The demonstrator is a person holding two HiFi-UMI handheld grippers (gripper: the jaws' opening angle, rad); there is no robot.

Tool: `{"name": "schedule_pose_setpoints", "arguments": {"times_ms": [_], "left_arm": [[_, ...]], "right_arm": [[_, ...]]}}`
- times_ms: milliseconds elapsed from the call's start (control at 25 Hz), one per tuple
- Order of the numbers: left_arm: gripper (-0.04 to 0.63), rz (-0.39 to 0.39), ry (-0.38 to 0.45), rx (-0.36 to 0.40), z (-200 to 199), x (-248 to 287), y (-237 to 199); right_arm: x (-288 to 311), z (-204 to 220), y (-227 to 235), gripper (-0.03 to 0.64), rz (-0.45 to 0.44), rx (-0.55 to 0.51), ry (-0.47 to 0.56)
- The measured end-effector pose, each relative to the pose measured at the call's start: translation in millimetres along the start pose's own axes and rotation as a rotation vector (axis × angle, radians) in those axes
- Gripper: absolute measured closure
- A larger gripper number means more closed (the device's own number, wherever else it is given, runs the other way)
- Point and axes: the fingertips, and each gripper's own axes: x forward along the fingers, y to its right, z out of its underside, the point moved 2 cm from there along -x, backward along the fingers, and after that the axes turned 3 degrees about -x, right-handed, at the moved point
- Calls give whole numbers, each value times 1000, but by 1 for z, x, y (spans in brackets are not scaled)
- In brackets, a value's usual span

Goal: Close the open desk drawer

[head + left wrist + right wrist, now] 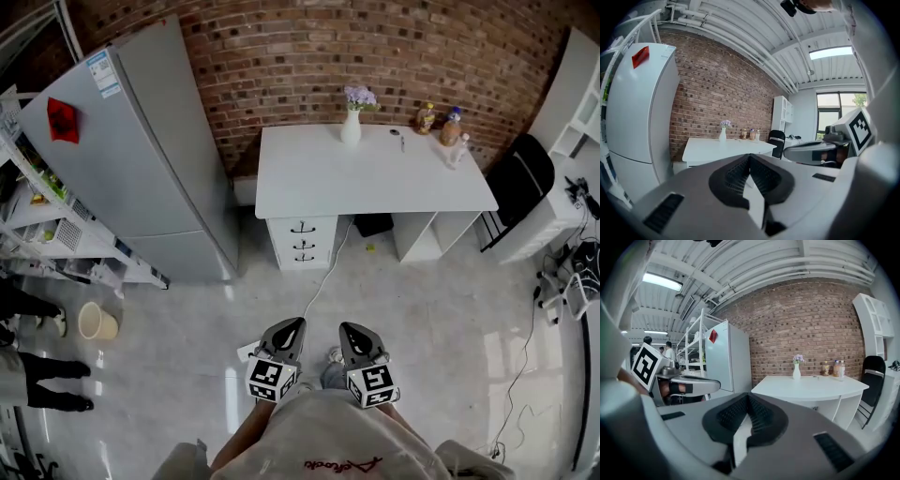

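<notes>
Both tools sit low centre in the head view, well apart from the white rectangular desk (375, 173) at upper centre. On the left gripper (296, 325) the fingers are closed on nothing, and the right gripper (349, 330) is likewise shut and empty. The white three-drawer stack with black handles (302, 242) sits under the desk's left end. We cannot tell which drawer stands out.

Risks, as we judge:
- The thin white cable (323, 274) on the floor between could snag a foot.
- A hard shove could rock the white vase of purple flowers (351, 126).
</notes>
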Motion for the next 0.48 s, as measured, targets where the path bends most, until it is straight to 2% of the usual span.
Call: {"name": "schedule_pose_setpoints", "arguments": {"times_ms": [480], "left_arm": [[583, -38, -14, -5, 22, -48, 19]], "right_arm": [[-29, 14, -41, 600, -40, -5, -3]]}}
